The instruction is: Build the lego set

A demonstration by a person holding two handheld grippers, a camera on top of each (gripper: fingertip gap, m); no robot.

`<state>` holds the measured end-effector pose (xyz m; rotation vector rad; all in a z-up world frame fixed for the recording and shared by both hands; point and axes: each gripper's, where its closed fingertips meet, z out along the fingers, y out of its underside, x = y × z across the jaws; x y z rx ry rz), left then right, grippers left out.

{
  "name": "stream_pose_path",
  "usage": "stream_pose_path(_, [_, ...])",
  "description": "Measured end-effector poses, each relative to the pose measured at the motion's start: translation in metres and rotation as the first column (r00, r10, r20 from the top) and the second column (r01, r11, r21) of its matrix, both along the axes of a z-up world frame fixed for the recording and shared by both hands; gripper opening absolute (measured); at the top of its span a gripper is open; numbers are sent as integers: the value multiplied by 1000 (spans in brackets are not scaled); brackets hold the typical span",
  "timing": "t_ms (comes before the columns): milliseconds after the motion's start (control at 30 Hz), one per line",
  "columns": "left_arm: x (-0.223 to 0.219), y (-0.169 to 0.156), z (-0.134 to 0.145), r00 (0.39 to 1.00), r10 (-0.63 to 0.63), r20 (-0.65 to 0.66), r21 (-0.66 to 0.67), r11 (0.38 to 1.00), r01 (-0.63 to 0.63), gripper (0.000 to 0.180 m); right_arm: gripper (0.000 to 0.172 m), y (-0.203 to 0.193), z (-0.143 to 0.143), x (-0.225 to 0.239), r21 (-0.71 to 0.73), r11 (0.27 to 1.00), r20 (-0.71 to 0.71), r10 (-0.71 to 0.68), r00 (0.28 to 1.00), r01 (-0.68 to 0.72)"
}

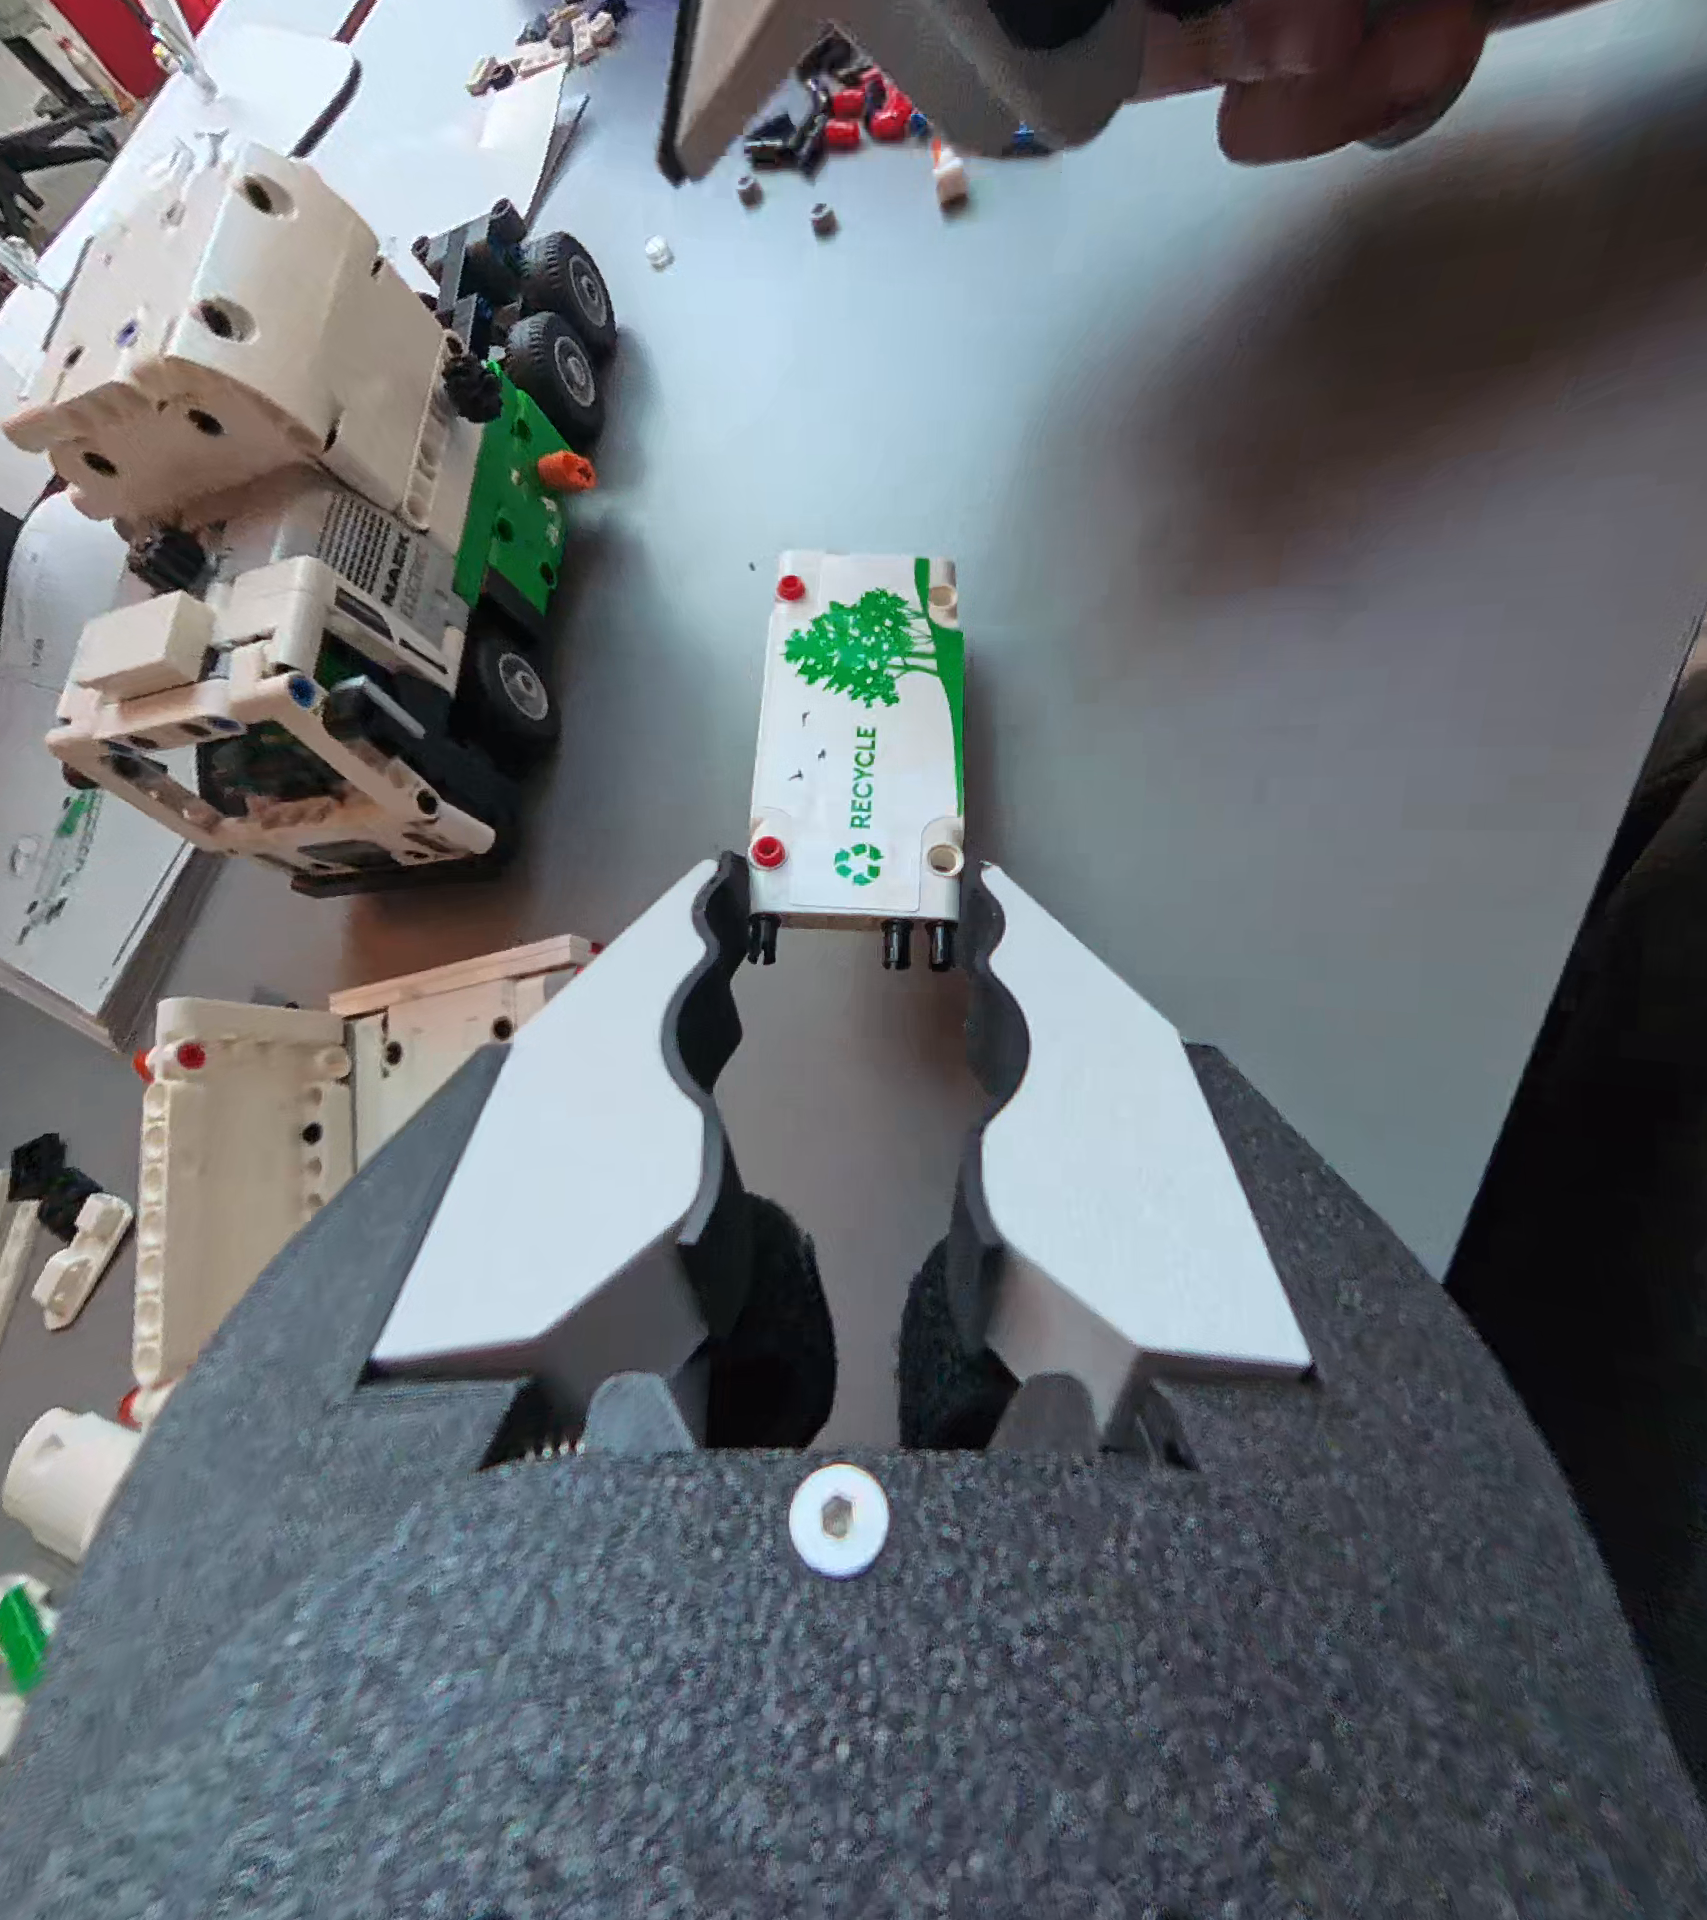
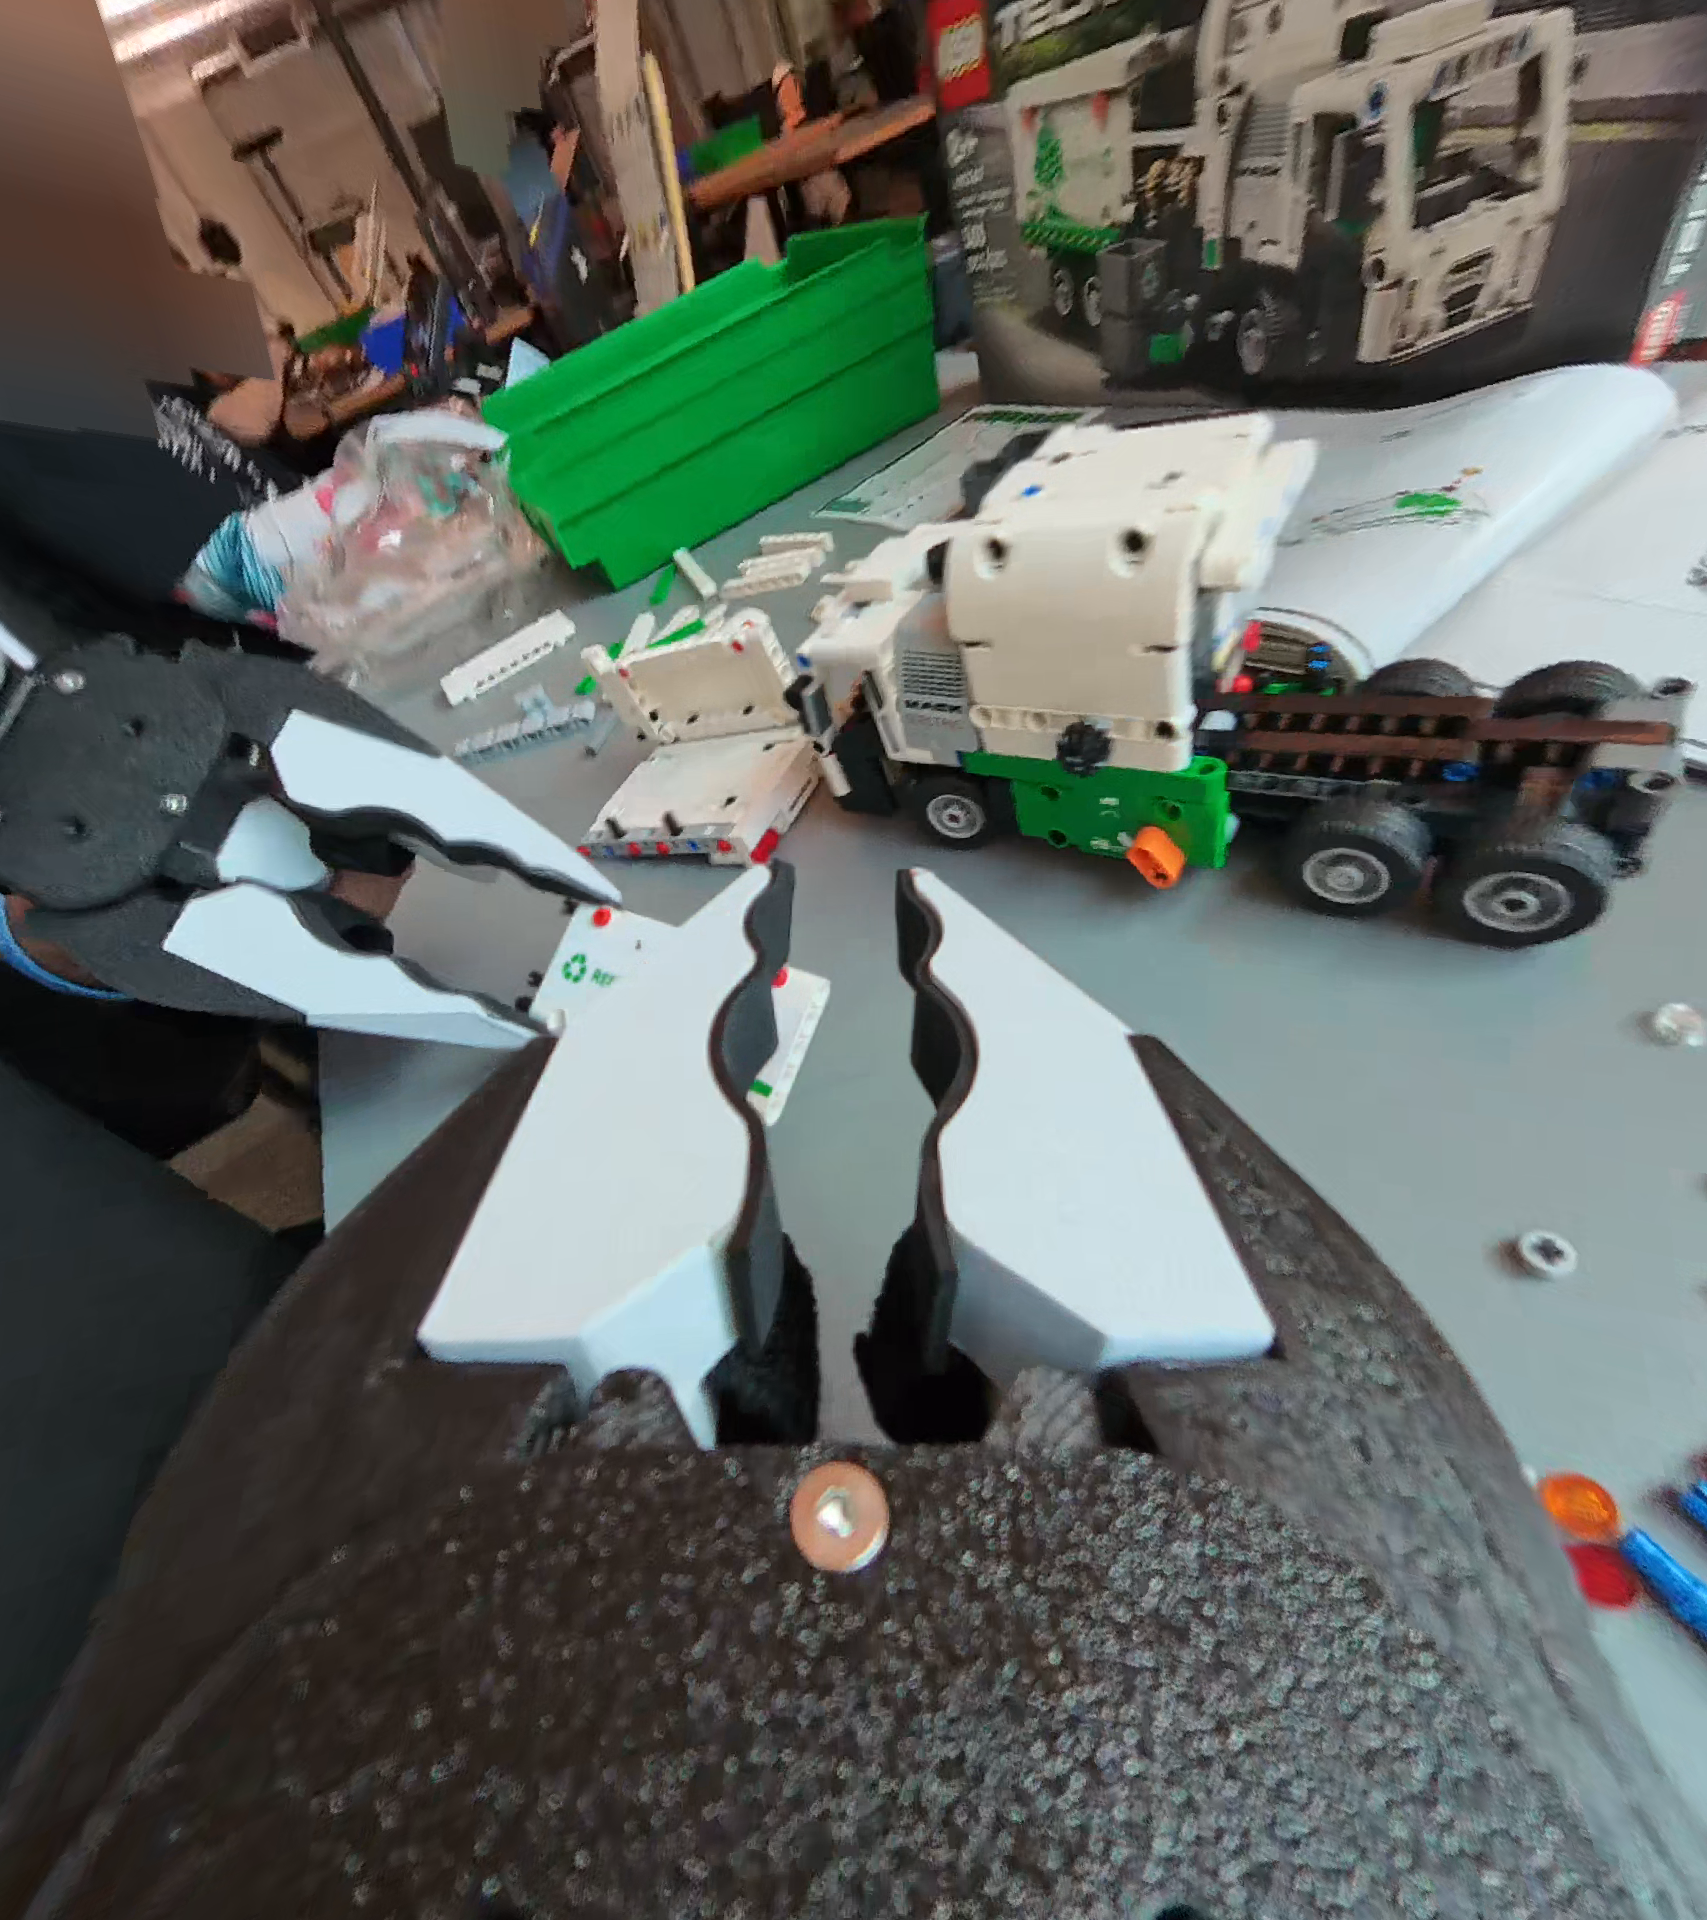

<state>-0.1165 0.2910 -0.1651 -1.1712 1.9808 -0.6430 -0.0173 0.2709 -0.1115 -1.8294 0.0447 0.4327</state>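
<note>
My left gripper (image 1: 854, 896) is shut on the near end of a white brick panel (image 1: 859, 717) printed with a green tree and a recycling sign. Both pads press on the panel's side edges, just ahead of its black pins. The panel reaches away from me, low over the grey table (image 1: 1244, 623). The right wrist view shows the same grasp (image 2: 576, 964), with the panel (image 2: 589, 971) partly hidden behind my right finger. My right gripper (image 2: 836, 883) is open and empty, just right of the panel, with bare table between its pads.
A white and green toy truck (image 2: 1088, 665) stands beyond the grippers, also at the left of the left wrist view (image 1: 309, 520). White panel assemblies (image 2: 703, 748), a green bin (image 2: 724, 405), the set's box (image 2: 1348, 177), an open booklet (image 2: 1555, 499) and loose small parts (image 1: 849, 104) lie around. My right fingertips sit around 12 cm from my left ones.
</note>
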Motion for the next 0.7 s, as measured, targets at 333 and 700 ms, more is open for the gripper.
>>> stream_pose_path(333, [21, 8, -1, 997, -26, -76, -150, 989, 14, 39, 26, 6, 19, 83, 68, 924, 178, -381, 907, 375])
stream_pose_path(700, [43, -6, -9, 987, -97, -126, -232, 970, 66, 39, 23, 4, 18, 111, 173, 889, 244, -456, 856, 425])
